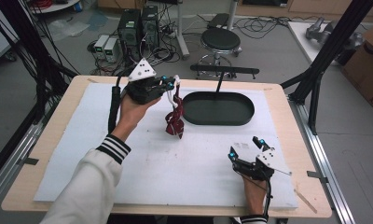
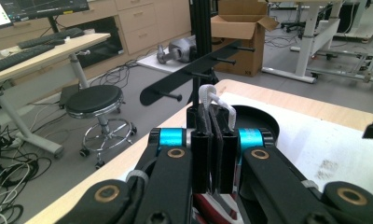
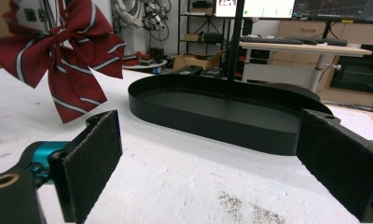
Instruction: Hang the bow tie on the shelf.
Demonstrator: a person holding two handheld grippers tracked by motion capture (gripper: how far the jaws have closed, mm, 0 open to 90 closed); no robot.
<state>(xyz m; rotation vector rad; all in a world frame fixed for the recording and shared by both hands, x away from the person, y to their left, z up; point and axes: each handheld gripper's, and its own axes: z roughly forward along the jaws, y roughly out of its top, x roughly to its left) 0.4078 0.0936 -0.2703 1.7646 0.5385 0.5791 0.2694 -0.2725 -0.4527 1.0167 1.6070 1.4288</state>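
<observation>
A red striped bow tie [image 1: 174,120] with a white strap [image 1: 170,94] hangs just above the white mat, left of the black oval tray [image 1: 243,114]. My left gripper [image 1: 174,84] is raised over the mat and shut on the strap; the white loop [image 2: 216,101] sticks out above its closed pads [image 2: 201,154]. The bow [image 3: 65,56] dangles at upper left in the right gripper view, beside the tray [image 3: 212,128]. My right gripper [image 1: 245,148] rests low at the front right, open and holding nothing, with its pads [image 3: 93,163] wide apart.
A black rack with pegs [image 1: 224,70] rises on a post from the tray's far side; its arm [image 2: 194,74] shows in the left gripper view. The white mat [image 1: 175,172] covers most of the wooden table [image 1: 63,98]. A stool [image 1: 220,41] and computers stand on the floor beyond.
</observation>
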